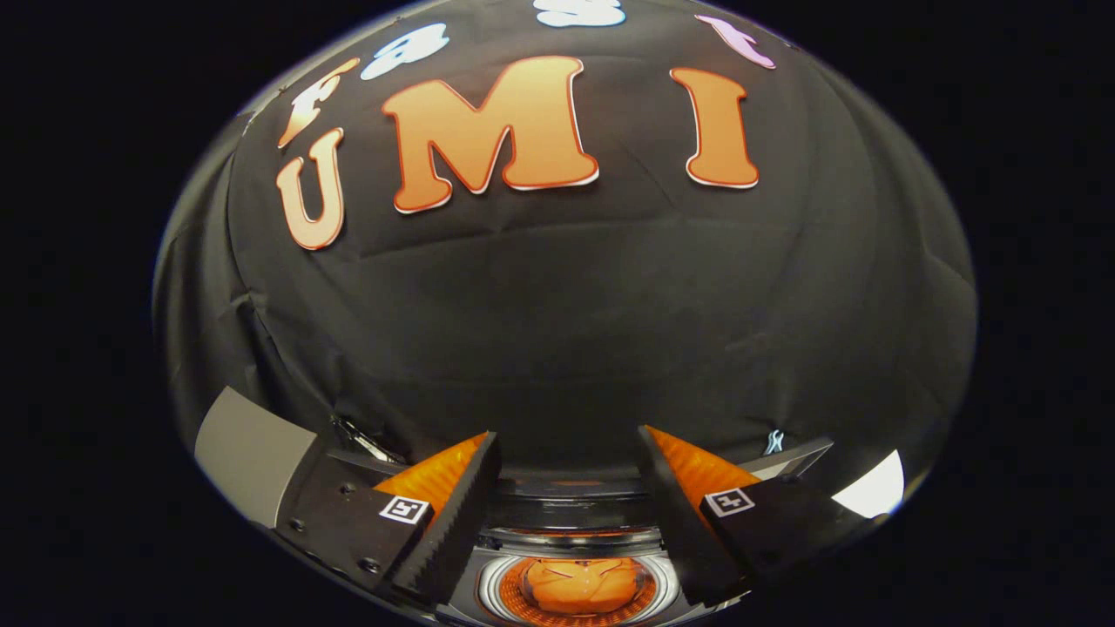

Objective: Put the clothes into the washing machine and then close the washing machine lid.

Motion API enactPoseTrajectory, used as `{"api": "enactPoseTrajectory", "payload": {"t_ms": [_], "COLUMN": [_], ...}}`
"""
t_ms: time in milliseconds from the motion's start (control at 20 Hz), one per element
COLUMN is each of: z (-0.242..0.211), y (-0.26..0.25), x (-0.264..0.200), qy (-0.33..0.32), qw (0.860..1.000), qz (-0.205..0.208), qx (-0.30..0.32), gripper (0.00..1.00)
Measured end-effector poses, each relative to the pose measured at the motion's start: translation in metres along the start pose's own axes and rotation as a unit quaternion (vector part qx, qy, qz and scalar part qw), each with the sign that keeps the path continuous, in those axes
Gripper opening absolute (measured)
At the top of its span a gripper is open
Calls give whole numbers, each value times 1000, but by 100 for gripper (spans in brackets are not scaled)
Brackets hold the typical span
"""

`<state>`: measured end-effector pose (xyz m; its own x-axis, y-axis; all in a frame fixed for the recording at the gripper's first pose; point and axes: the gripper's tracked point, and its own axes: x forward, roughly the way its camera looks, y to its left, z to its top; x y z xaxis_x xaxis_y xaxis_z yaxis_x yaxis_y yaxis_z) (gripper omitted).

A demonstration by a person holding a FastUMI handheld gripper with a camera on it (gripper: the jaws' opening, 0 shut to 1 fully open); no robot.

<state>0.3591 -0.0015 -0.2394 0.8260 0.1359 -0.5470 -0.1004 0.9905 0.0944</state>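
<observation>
Evidently the washing machine sits low beneath the hand-held gripper, its round drum opening showing between the spread, empty fingers. An orange garment already lies inside the drum, so loading looks done and closing the lid is probably the step in hand. Which dark panel just beyond the fingers is the lid I cannot tell. Reach behind its raised edge, push it down evenly, and keep the fingers clear of the rim.

the gripper is level, its fingers spread wide apart and gripping nothing.
</observation>
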Motion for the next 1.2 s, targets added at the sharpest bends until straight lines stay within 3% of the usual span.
{"api": "enactPoseTrajectory", "payload": {"t_ms": [300, 1200], "z": [-7, -66], "y": [3, 13], "x": [-13, -70], "qy": [-37, -36], "qw": [999, 999], "qz": [-1, -3], "qx": [-9, -19], "gripper": [99, 99]}}
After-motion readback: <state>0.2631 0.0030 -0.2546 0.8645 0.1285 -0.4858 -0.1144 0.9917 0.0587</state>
